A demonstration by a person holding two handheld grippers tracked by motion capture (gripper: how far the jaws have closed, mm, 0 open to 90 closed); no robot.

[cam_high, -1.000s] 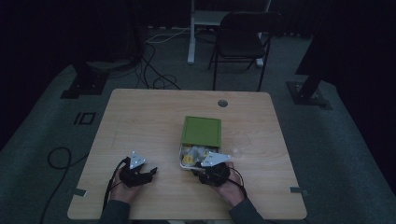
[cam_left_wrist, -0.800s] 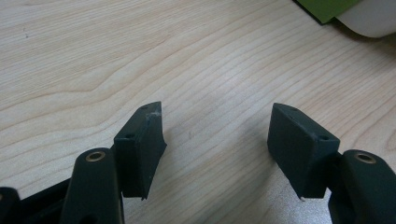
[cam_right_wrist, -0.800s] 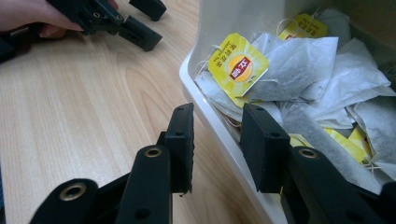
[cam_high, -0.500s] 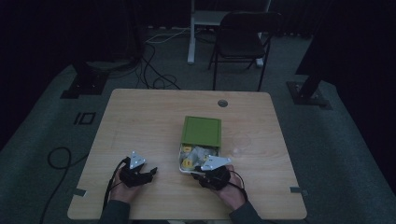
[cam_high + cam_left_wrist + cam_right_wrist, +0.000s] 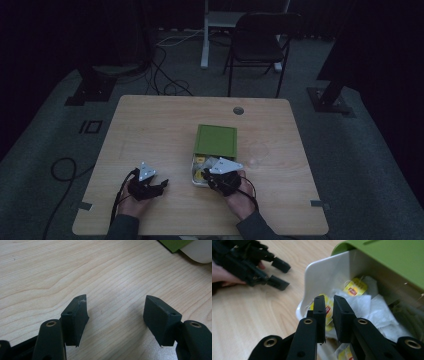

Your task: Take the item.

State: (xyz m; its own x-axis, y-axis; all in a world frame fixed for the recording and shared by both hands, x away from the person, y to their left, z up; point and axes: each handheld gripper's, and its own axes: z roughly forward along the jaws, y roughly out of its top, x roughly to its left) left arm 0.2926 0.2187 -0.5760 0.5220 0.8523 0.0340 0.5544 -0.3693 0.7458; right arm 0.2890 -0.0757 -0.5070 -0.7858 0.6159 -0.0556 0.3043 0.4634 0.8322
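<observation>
Tea bags (image 5: 327,310), white sachets with yellow tags, heaped in a white box (image 5: 196,176) near the person's edge of the wooden table (image 5: 150,130), its green lid (image 5: 216,141) slid back so the near end lies uncovered. Largest first: table, then box and lid, then the two grippers, then the bags. Right gripper (image 5: 329,312) dipped over the box's near rim, jaws just closing, now drawn almost together around the yellow tag of the top bag; hard to tell whether the pads already press on it. Left gripper (image 5: 116,312) resting low on bare wood to the left of the box, jaws spread wide, nothing between them. Best done, judging by this: pinch the paper sachet or the tag squarely, not the thin string, then lift straight up, clear of the rim and the lid's edge. From the high view (image 5: 207,184), merely a dim layout; from the right gripper view, printed tags, crumpled paper and the narrow gap between the jaws.
</observation>
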